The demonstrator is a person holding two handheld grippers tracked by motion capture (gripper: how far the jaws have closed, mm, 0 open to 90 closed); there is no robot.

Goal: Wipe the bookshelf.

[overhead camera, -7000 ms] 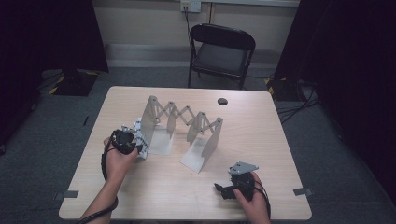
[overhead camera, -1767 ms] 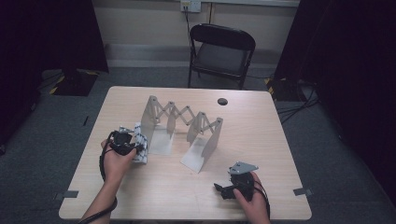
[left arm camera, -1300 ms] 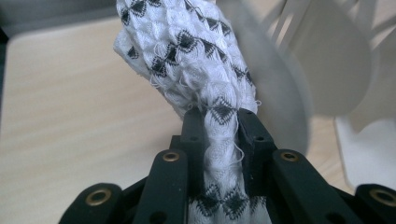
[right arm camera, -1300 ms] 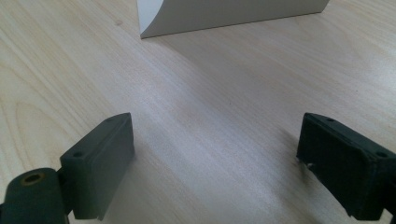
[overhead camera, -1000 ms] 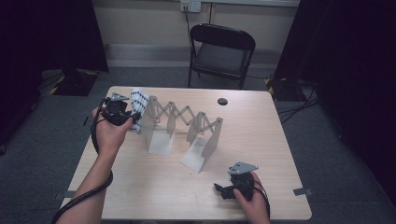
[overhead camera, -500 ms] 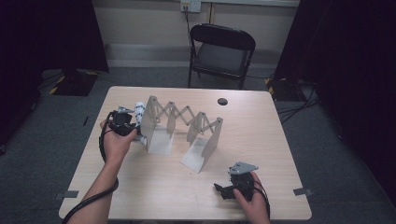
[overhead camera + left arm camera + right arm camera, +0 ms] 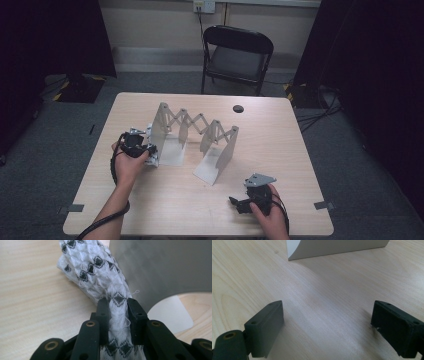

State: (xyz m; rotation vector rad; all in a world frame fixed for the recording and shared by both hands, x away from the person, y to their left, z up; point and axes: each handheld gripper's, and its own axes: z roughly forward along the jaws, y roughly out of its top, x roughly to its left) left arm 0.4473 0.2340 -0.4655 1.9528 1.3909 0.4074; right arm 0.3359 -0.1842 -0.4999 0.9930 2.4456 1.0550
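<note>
Cloth [image 7: 117, 307] clamped between left fingers [image 7: 104, 315].

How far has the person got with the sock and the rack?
Done: the left gripper is shut on a white sock with black diamonds. In hand: the sock sits by the left end of the grey folding rack. Left: it isn't on the rack yet. The right gripper rests open.

Black folding chair [image 7: 238, 55] behind table [image 7: 280, 150], grey carpet [image 7: 360, 165].

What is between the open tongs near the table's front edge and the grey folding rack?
Bare wood. In the right gripper view, the right tongs stand open over empty table, with the rack foot beyond. The high view agrees.
</note>
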